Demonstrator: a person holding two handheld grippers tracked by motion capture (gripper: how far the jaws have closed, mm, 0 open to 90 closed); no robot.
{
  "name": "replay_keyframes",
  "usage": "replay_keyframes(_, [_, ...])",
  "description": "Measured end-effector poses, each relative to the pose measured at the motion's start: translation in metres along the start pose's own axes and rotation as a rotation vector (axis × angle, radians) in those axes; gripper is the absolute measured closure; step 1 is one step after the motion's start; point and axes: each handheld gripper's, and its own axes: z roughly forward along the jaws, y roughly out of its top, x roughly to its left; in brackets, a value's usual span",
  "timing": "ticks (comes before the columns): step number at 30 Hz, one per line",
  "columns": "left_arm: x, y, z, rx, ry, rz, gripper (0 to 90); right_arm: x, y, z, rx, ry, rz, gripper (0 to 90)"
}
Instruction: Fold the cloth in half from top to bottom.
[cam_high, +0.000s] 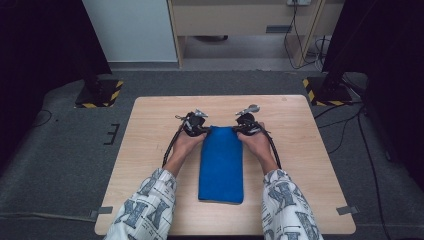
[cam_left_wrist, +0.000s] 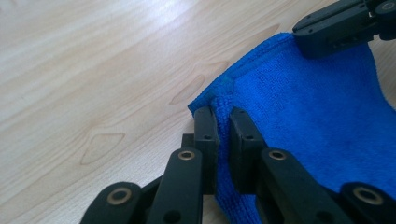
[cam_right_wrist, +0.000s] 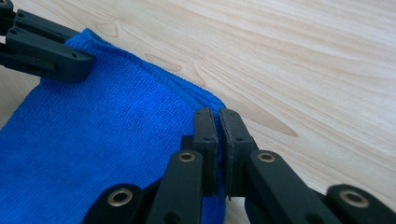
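Both tongs (cam_high: 206, 129) (cam_high: 239, 128) clamped tight

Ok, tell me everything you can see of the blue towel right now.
The blue towel looks like soft terry microfibre with a stitched hem, folded into a long narrow strip lying lengthwise on the wooden table. The left gripper and right gripper are each shut on a far corner, the far edge slightly raised between them.

Bright blue cloth (cam_high: 221, 162), black grippers, pale wood-grain table (cam_high: 150, 130), white sleeves (cam_high: 145, 207) w/ grey-blue letter print.
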Motion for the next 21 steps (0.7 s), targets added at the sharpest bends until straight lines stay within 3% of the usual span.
replay_keyframes(12, [0.002, 0.006, -0.027, -0.058, 0.018, -0.008, 83.1, 0.011, 0.013, -0.022, -0.049, 0.0, -0.036, 87.0])
replay_keyframes(21, [0.003, 0.008, -0.034, -0.079, 0.018, -0.008, 83.0, 0.015, 0.018, -0.029, -0.063, -0.003, -0.048, 87.0])
